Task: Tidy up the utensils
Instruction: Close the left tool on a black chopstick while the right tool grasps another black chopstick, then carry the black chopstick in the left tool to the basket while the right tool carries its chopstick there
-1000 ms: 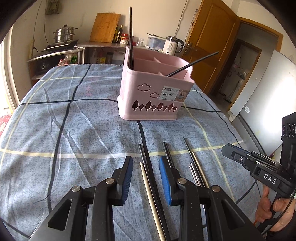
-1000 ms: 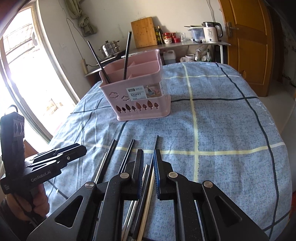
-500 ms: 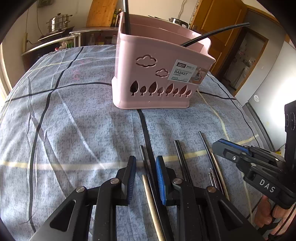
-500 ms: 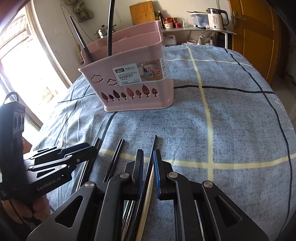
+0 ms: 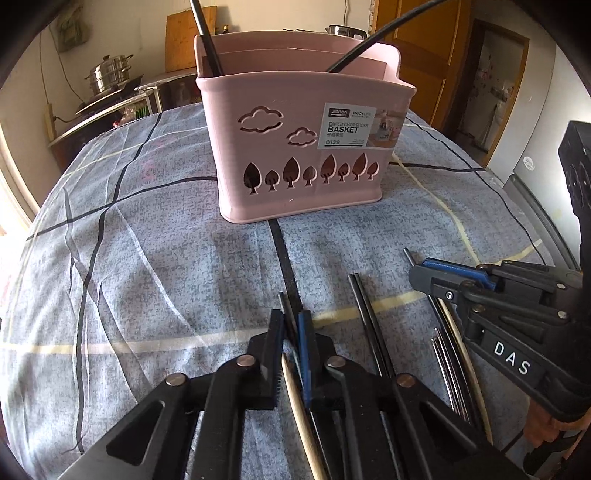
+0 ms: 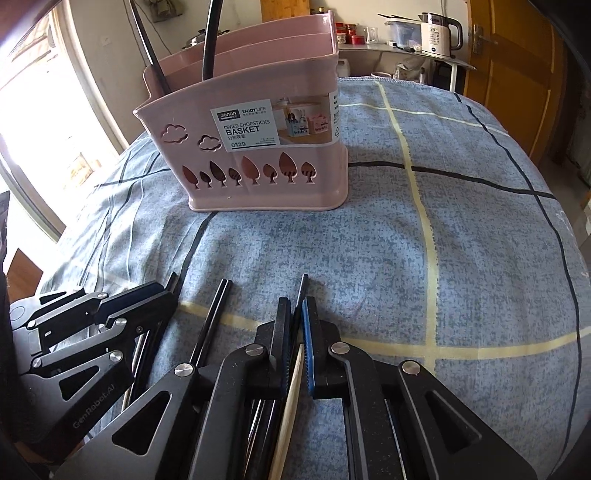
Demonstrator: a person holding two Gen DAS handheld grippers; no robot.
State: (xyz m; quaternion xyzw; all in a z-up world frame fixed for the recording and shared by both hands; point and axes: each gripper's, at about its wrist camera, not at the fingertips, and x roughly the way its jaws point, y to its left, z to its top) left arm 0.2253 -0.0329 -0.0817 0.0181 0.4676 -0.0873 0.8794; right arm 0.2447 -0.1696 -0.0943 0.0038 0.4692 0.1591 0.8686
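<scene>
A pink divided chopsticks basket [image 5: 303,147] [image 6: 255,147] stands on the blue checked cloth with two black chopsticks [image 5: 207,37] leaning in it. Several chopsticks lie on the cloth in front of it. My left gripper [image 5: 291,325] is shut on a dark chopstick [image 5: 286,306]; a wooden chopstick [image 5: 295,391] also runs between its fingers. My right gripper [image 6: 297,314] is shut on a black chopstick [image 6: 303,288], with a wooden one [image 6: 291,387] beside it. Each gripper shows in the other's view, the right gripper [image 5: 421,273] and the left gripper [image 6: 166,295].
More black chopsticks [image 5: 365,314] and metal ones [image 5: 447,369] lie between the grippers. A counter with a steel pot [image 5: 109,74], a cutting board and a kettle [image 6: 439,33] is behind the table. A wooden door [image 6: 513,74] is at the right.
Both grippers moved forward and lower toward the basket. The left gripper's fingers went from open to shut on a chopstick. The right gripper stayed shut.
</scene>
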